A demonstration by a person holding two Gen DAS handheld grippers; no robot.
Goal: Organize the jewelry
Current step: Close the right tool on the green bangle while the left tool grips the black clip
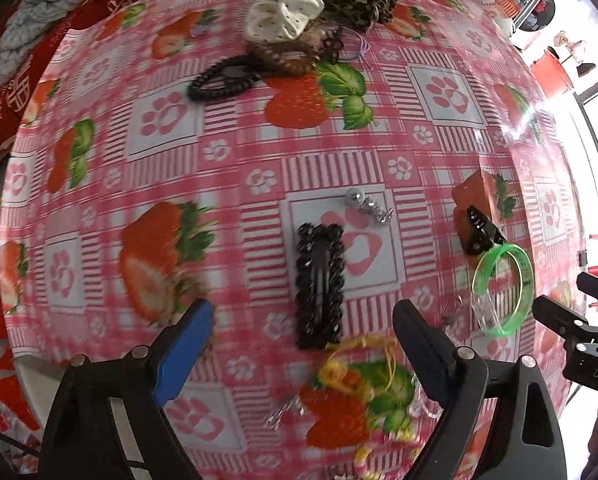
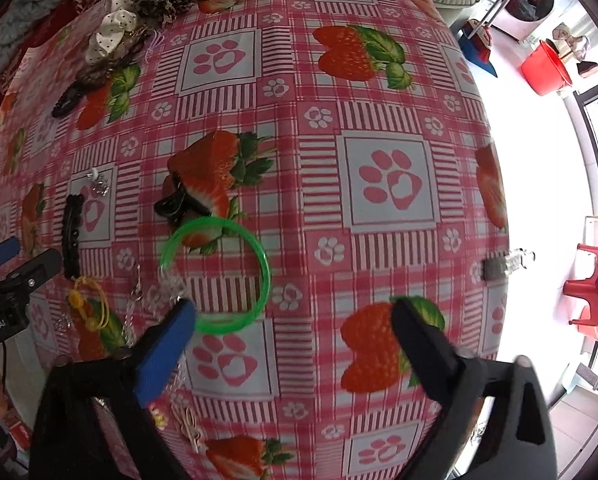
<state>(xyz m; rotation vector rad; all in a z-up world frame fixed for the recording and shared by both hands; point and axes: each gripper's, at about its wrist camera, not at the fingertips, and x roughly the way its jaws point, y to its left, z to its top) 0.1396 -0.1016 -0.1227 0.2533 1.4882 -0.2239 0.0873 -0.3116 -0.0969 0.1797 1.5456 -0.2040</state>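
Observation:
My left gripper [image 1: 303, 320] is open above a black beaded snap hair clip [image 1: 320, 285] that lies lengthwise between its fingers. A yellow cord bracelet [image 1: 359, 364] lies just below the clip, and a silver crystal clip [image 1: 369, 204] just above it. A green bangle [image 1: 503, 288] lies to the right beside a black claw clip [image 1: 481, 232]. My right gripper [image 2: 295, 316] is open over the cloth, its blue finger [image 2: 167, 344] at the green bangle's [image 2: 217, 276] near edge. The black claw clip [image 2: 175, 204] and snap clip [image 2: 71, 240] also show there.
A pile of scrunchies [image 1: 299, 12] and hair ties [image 1: 223, 80] sits at the table's far edge. Small clear earrings [image 2: 135, 300] lie left of the bangle. A small clear item [image 2: 507, 266] sits at the right table edge [image 2: 495, 208]. Red cloth [image 1: 15, 92] lies off the left edge.

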